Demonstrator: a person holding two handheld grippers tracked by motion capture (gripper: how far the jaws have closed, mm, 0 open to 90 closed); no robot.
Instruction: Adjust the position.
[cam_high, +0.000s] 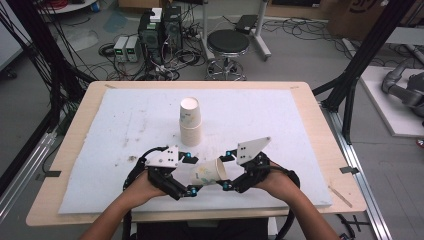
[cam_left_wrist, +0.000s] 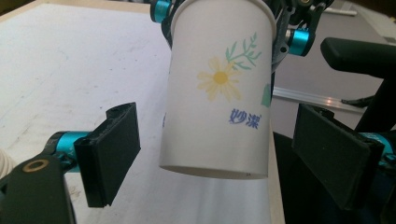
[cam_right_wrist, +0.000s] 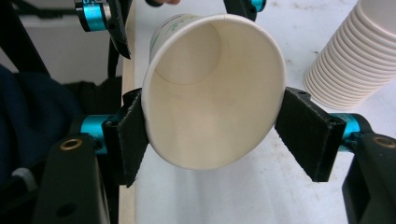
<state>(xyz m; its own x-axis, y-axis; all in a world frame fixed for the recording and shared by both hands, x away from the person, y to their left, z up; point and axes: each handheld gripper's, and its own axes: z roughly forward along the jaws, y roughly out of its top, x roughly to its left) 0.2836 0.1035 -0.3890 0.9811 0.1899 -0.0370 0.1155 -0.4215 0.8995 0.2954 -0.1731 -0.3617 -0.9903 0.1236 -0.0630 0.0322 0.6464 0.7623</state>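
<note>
Forearms enter from the bottom edge of the high view; left gripper and right gripper meet at lower centre over the white mat. Paper cup lies on its side between them, off the mat, mouth toward the right gripper. Cup stack stands upright at mid-frame, well apart from both grippers. Stool on the floor beyond the table.

Left gripper view: jaws spread wide, one pad at lower left, one at lower right. Cup hangs centre frame, base toward the camera, daisy print visible, clear gaps to both pads, no contact. Right gripper clamps its rim end at the top.

Right gripper view: pads pinch the cup at its rim from both sides, mouth squeezed to an oval, centre frame. Stack at upper right.
</note>
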